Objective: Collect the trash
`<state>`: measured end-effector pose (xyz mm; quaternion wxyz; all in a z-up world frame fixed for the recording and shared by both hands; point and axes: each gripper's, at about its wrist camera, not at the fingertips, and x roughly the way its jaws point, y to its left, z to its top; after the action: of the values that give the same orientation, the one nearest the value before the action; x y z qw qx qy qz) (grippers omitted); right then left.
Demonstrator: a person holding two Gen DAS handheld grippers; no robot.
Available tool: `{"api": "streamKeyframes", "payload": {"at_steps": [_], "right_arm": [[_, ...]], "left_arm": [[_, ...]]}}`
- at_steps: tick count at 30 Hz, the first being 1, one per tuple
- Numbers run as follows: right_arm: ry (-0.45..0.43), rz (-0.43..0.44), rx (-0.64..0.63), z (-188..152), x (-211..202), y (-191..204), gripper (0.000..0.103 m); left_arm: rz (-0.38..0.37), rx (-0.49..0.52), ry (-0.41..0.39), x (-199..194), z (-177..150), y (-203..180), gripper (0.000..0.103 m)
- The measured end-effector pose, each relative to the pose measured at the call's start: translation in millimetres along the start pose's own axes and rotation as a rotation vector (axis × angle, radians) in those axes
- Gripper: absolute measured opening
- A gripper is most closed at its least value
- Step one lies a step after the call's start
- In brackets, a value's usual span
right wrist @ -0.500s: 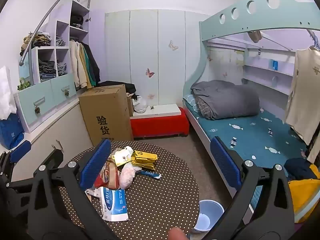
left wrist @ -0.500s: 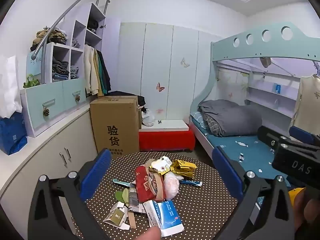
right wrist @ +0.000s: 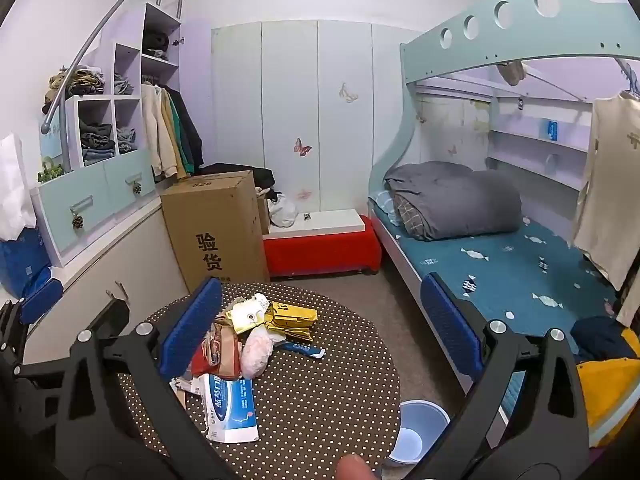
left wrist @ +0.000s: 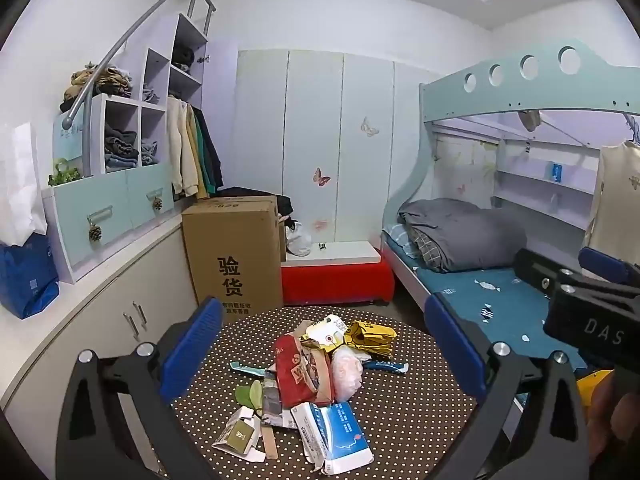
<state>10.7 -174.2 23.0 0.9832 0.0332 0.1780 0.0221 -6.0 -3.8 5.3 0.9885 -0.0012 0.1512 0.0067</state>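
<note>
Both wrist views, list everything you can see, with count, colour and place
table: one, round, brown with white dots, near foreground
trash pile: one heap, mixed wrappers, on the table
blue-white pack: one, near edge of pile
red packet: one, middle of pile
yellow wrappers: a few, far side of pile
bin: one, pale blue, on the floor right of the table
cardboard box: one, brown, behind the table
red bench: one, by the wardrobe
bunk bed: one, teal, right
grey quilt: one, rolled, on the bed
left gripper: blue fingers, open
right gripper: blue fingers, open
</note>
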Motion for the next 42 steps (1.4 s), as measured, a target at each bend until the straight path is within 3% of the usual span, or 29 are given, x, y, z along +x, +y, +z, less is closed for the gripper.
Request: {"api": "streamKeyframes", "payload": {"at_steps": [42], "right_arm": [[0.012, 0.008, -0.02, -11.2, 8.8, 6.8, 0.097]], "left_arm": [[0.002, -0.02, 0.017, 12.1, -4.1, 15.7, 0.099]]}}
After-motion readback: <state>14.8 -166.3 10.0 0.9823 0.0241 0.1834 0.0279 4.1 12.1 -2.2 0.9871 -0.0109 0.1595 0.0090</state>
